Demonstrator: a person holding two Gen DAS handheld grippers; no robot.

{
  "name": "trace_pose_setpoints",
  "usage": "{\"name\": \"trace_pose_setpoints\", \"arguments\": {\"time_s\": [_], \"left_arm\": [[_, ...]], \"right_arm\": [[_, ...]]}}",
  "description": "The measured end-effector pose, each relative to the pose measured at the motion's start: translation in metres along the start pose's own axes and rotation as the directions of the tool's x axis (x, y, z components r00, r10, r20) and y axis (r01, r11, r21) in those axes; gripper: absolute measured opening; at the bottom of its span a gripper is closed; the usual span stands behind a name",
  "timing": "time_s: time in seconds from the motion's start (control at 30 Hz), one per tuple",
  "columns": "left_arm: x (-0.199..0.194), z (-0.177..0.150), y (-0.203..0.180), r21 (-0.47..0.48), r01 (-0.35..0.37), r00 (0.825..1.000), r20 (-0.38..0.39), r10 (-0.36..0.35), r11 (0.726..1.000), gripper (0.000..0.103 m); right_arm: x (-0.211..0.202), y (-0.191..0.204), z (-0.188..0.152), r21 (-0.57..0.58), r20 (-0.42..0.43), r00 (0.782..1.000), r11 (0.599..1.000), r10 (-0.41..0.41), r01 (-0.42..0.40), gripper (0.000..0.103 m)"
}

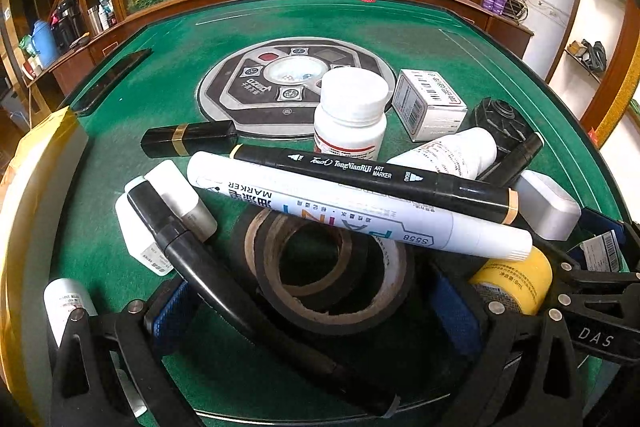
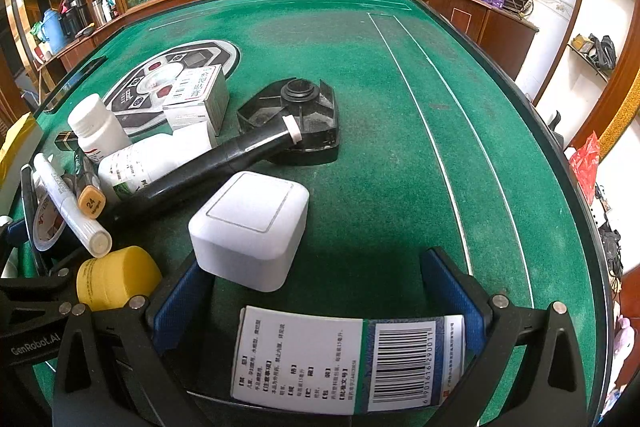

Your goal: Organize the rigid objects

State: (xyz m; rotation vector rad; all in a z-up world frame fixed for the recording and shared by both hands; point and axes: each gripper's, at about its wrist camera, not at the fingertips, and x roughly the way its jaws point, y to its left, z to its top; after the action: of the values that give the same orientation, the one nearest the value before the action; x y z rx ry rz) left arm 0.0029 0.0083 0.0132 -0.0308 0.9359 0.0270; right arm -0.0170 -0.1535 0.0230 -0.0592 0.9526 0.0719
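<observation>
A pile of small objects lies on the green table [image 1: 120, 131]. In the left wrist view my left gripper [image 1: 316, 303] is open around two tape rolls [image 1: 332, 267], with a black pen [image 1: 224, 279] lying across its left finger. A white paint marker [image 1: 360, 213] and a black art marker [image 1: 376, 179] lie over the tape. In the right wrist view my right gripper [image 2: 320, 291] is open, with a white medicine box [image 2: 348, 363] lying between the bases of its fingers and a white rounded box [image 2: 250, 227] just ahead.
A white pill bottle [image 1: 350, 111], a small carton [image 1: 430, 105], a black lipstick [image 1: 188, 139], a yellow jar [image 1: 514, 279] and a black fan-shaped part [image 2: 296, 119] crowd the pile. Bare felt [image 2: 400, 107] stretches to the right. A dice panel [image 1: 276, 83] sits at the centre.
</observation>
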Motion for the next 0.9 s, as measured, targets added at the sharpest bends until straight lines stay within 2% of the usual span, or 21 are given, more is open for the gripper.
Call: {"name": "trace_pose_setpoints", "arguments": {"time_s": [0.9], "left_arm": [[-0.0009,-0.0012,-0.0002,-0.013,-0.007,1.000,0.001,0.007,1.000,0.103]], "right_arm": [[0.0001,0.0010,-0.0005,0.000,0.000,1.000,1.000,0.000,0.000,0.103]]}}
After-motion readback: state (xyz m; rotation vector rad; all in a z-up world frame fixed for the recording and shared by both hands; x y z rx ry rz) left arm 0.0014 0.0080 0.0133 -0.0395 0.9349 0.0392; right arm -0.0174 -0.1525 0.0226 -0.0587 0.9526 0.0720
